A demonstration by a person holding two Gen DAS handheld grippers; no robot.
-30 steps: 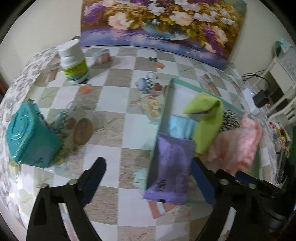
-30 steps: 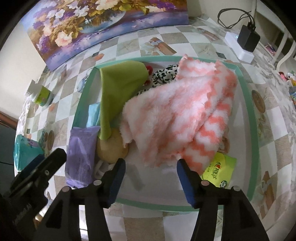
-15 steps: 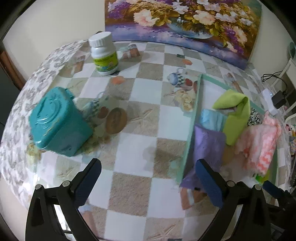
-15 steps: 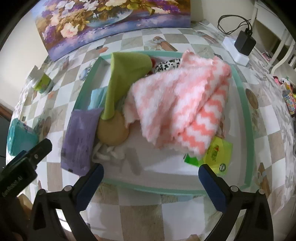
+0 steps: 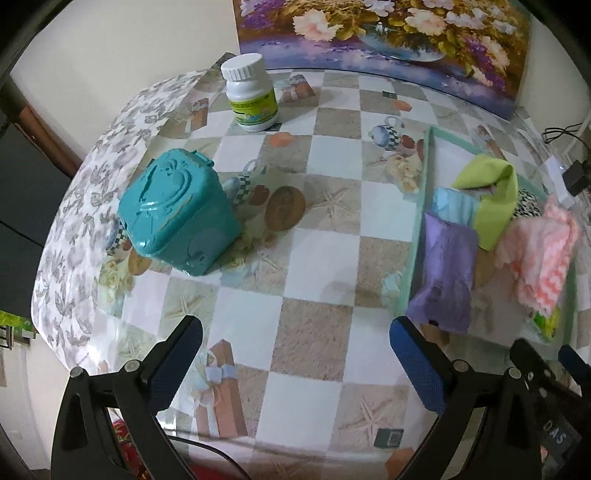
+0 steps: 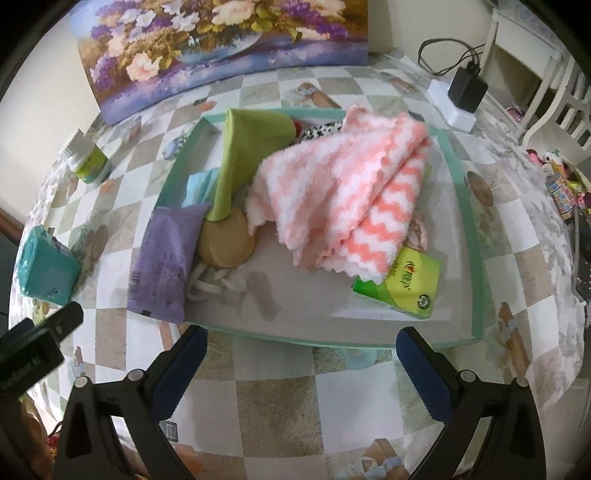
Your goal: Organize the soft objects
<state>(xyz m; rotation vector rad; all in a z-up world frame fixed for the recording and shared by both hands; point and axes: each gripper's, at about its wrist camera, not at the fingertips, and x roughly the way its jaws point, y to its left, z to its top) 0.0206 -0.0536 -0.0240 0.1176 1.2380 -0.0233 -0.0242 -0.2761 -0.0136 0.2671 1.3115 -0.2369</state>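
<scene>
A teal-rimmed tray (image 6: 461, 206) holds the soft things: a pink-and-white zigzag towel (image 6: 343, 195), a lime green cloth (image 6: 247, 155), a purple wipes pack (image 6: 166, 258) hanging over the tray's left rim, a tan round sponge (image 6: 225, 240), a light blue cloth (image 6: 199, 184) and a green tissue pack (image 6: 402, 284). The tray (image 5: 419, 236) also shows at the right in the left wrist view, with the towel (image 5: 539, 254) and purple pack (image 5: 447, 273). My right gripper (image 6: 301, 365) is open and empty, in front of the tray's near rim. My left gripper (image 5: 295, 354) is open and empty over the tablecloth, left of the tray.
A teal lidded box (image 5: 177, 214) stands on the table left of the tray. A white bottle with a green label (image 5: 251, 96) stands at the back left. A flower painting (image 5: 388, 33) leans on the wall. A power strip with charger (image 6: 461, 99) lies at the back right.
Both grippers have pulled back from the tray and opened wider. The left view has swung left, bringing the teal box toward the middle. The things in the tray have not moved.
</scene>
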